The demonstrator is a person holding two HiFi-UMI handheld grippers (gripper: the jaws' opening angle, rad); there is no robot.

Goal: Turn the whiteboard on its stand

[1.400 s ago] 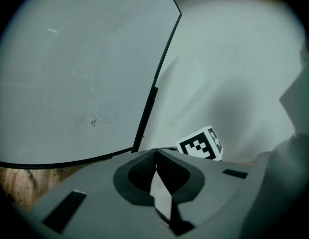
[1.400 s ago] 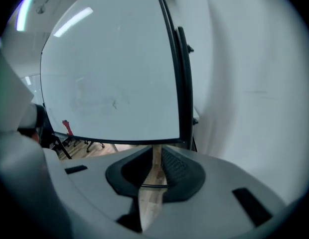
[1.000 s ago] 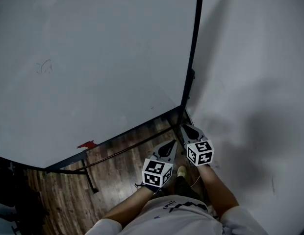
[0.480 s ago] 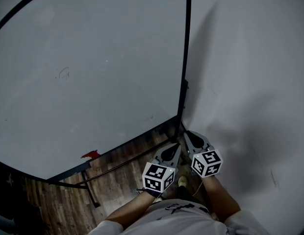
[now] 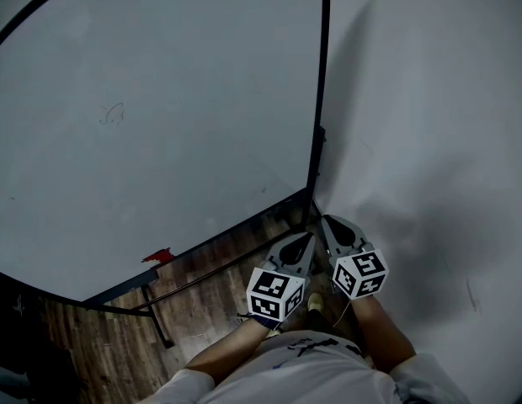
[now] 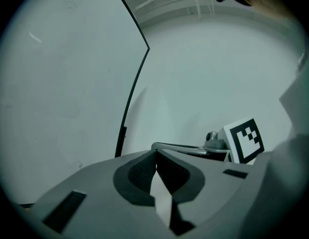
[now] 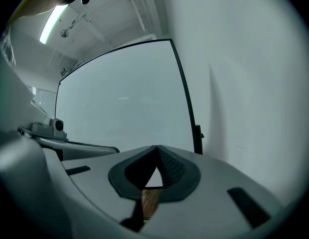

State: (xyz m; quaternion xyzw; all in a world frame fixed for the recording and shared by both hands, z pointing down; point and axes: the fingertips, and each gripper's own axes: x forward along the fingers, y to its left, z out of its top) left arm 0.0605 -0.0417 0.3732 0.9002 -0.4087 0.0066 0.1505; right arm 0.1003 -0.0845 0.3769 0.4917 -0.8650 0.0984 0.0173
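Observation:
The big whiteboard (image 5: 160,116) with its black frame (image 5: 320,99) fills the left of the head view, its right edge close to a white wall. Both grippers sit side by side just below its lower right corner. My left gripper (image 5: 307,239) is shut with nothing between its jaws. My right gripper (image 5: 327,220), nearer the wall, is shut too and holds nothing. In the left gripper view my left gripper (image 6: 155,153) points along the whiteboard (image 6: 60,83). In the right gripper view my right gripper (image 7: 158,148) faces the whiteboard (image 7: 124,98).
The white wall (image 5: 429,141) stands close on the right, leaving a narrow gap at the board's edge. The stand's black bars (image 5: 156,314) cross the wooden floor (image 5: 101,343) under the board. A small red thing (image 5: 157,255) lies at the board's lower edge. My shoe (image 5: 314,301) is under the grippers.
The head view has shifted a little, so the board's right edge sits further left. Both grippers have slid slightly down and right, still side by side under the corner.

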